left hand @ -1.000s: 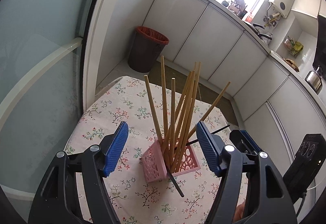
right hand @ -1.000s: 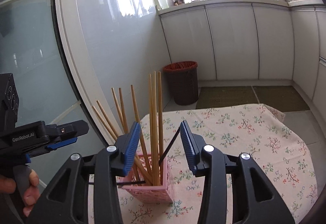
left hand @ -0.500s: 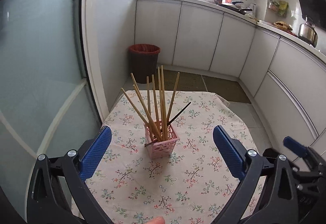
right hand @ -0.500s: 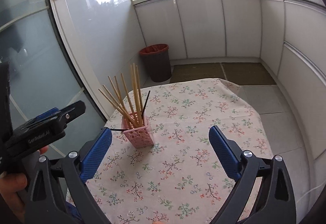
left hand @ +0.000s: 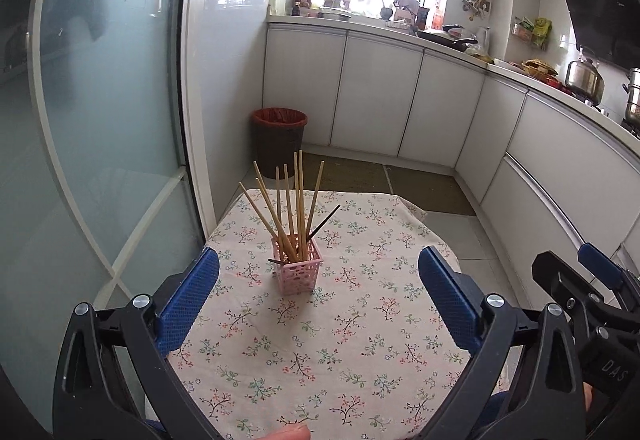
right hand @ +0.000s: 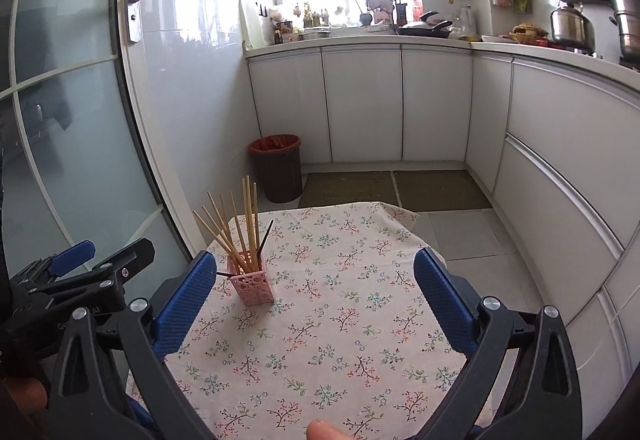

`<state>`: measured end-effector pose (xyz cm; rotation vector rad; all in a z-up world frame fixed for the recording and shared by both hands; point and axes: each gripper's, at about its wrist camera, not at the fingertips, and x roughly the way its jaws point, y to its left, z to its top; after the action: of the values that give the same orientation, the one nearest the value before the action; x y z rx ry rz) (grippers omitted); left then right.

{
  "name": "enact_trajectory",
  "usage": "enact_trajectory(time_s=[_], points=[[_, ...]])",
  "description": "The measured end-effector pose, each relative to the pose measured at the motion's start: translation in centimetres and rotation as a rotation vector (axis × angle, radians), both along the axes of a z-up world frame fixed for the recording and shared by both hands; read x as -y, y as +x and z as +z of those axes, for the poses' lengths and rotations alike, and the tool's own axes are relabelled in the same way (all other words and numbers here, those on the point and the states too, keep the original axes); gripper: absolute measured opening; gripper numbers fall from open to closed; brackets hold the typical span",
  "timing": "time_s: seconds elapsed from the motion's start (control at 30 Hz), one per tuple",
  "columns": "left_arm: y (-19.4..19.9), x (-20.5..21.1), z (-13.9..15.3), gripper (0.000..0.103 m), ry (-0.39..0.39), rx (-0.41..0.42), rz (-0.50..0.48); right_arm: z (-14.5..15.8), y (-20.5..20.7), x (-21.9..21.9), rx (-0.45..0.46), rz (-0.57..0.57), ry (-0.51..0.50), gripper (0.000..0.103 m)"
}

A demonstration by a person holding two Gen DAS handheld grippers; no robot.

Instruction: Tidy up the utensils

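Observation:
A pink lattice holder (left hand: 298, 272) stands upright on the floral tablecloth (left hand: 360, 340). It holds several wooden chopsticks (left hand: 290, 208) and a dark chopstick (left hand: 323, 223). Another dark stick pokes out sideways through its left wall. The holder also shows in the right wrist view (right hand: 251, 285), with the chopsticks (right hand: 240, 228) fanned above it. My left gripper (left hand: 319, 294) is open and empty, well back from the holder. My right gripper (right hand: 315, 298) is open and empty, back and to the right of the holder. The left gripper's body (right hand: 72, 280) shows at the left of the right wrist view.
A frosted glass door (right hand: 80, 120) runs along the left of the table. A brown bin with a red liner (left hand: 279, 134) stands on the floor beyond the table. White cabinets (right hand: 400, 104) and a cluttered counter curve round the back and right.
Both grippers have pulled back and up from the holder and opened wider. The holder now looks smaller and farther away, and has stayed in place with its chopsticks.

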<state>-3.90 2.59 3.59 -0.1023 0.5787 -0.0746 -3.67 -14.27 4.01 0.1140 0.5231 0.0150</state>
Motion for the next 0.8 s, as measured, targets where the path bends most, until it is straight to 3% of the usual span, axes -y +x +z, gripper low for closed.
enact_trajectory(time_s=[0.8], points=[[1.3,0.1,-2.1,0.096,0.026,-0.040,-0.011,-1.2,0.8,-0.8,-0.036,-0.016,-0.041,0.096]])
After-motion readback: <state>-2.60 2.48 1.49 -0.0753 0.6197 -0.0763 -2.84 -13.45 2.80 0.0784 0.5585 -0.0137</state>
